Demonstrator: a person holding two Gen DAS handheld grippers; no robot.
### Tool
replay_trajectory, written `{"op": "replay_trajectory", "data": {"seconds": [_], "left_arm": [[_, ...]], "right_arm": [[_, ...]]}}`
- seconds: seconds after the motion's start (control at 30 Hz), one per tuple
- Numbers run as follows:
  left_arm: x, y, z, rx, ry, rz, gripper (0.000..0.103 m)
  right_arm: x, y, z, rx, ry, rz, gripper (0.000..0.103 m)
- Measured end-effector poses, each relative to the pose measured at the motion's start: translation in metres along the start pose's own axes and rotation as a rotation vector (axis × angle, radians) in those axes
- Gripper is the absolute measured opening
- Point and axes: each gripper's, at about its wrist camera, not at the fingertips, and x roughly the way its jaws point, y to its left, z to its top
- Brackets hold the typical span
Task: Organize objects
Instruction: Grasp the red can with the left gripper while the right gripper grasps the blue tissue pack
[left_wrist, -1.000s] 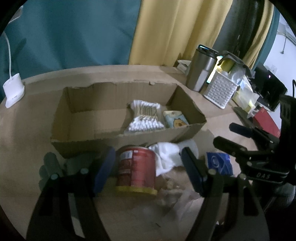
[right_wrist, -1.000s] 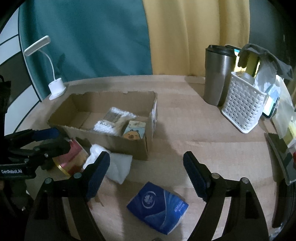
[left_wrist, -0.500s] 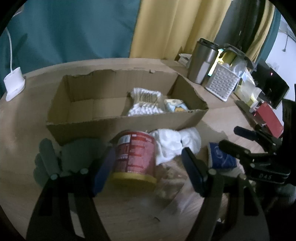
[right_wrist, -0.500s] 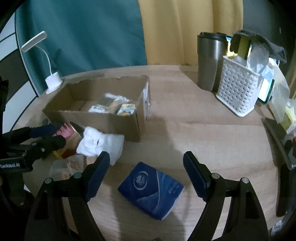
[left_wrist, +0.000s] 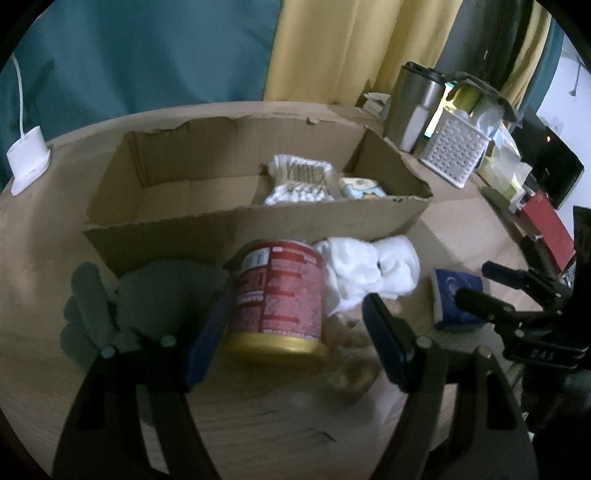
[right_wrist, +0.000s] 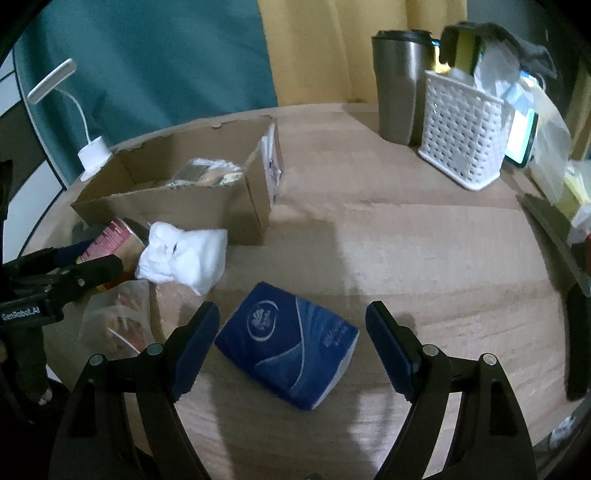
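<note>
Left wrist view: left gripper fingers spread wide around red can on counter, pads not pressing. Can stood just before cardboard box, white cloth beside it. Right wrist view: right gripper fingers spread wide around blue tissue pack, lying flat on counter, no touch seen. Box held small packs.
</note>
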Motion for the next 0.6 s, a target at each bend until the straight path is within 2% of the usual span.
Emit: {"op": "replay_trajectory", "data": {"seconds": [0.6], "left_arm": [[0.0031,-0.0017,-0.0007,0.077,-0.01,-0.026,0.075]], "right_arm": [[0.0063,0.0024,-0.0077,0.106,0.049,-0.034,0.084]]}}
